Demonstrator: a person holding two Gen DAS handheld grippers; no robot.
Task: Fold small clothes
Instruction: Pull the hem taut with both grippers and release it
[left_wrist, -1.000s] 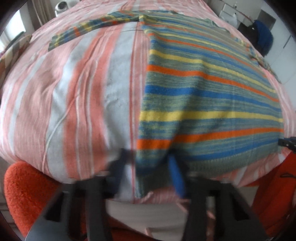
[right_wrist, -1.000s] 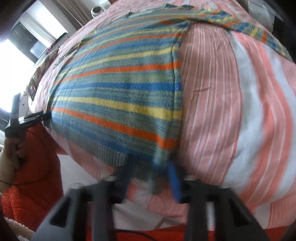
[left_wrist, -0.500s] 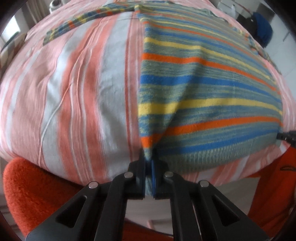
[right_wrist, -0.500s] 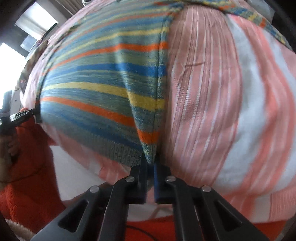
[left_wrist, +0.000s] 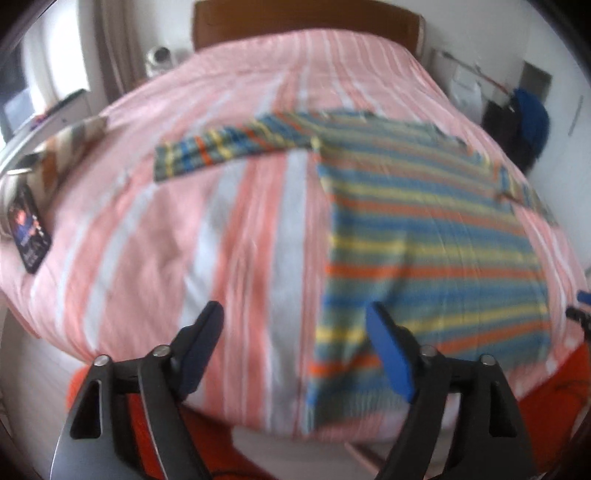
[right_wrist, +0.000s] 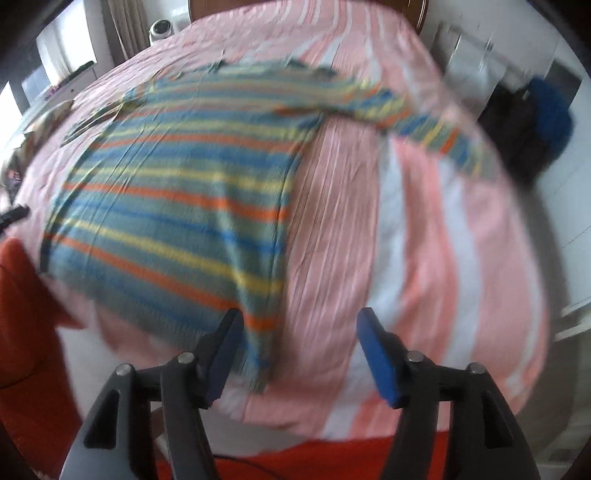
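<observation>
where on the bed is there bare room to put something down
Bare bedspread lies between the striped sweater body and the phone at the edge, below the spread sleeve. More lies beyond the sweater toward the headboard. The sweater's side is taken.

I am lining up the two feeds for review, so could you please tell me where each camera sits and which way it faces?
Left wrist: on the left gripper, looking down over the bed's near edge at the sweater's left hem corner and outspread sleeve; its own open fingers frame the bottom.
Right wrist: on the right gripper, looking down at the sweater's right hem corner; its open fingers show below.
Shared: the striped sweater, the pink striped bedspread, and the headboard beyond.
</observation>
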